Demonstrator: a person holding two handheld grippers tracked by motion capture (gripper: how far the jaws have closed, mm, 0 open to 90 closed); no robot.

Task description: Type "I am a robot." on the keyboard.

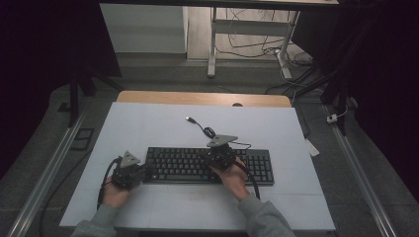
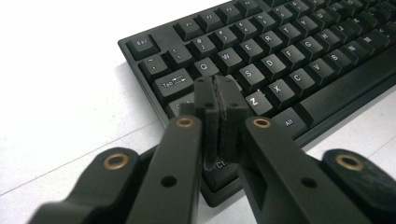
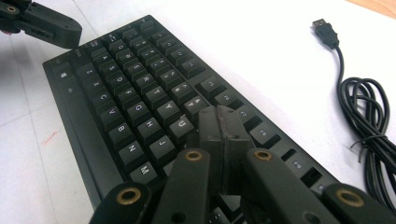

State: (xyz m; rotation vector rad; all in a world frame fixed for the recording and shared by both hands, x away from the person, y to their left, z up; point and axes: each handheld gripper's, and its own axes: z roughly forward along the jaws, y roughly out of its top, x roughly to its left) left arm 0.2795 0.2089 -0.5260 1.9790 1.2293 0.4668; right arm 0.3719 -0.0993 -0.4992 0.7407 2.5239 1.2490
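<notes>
Keyboard point(image 2: 261, 70) keys (some hidden) behind tongs point(image 2: 221, 93)

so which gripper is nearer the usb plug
Right. The right gripper is over the keyboard's middle, below the USB plug; the left gripper is at the keyboard's left end, farther off.

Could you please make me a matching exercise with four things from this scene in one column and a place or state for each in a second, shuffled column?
Things:
1. left gripper
2. right gripper
3. USB plug
4. keyboard

Places or states:
A. lies loose on the white mat, plugged into nothing
B. shut, tips over the keys at the Tab and Caps Lock end
C. black, lies across the middle of the mat
D. shut, tips over the keys right of U and J

Pairs: 1-B, 2-D, 3-A, 4-C
</notes>
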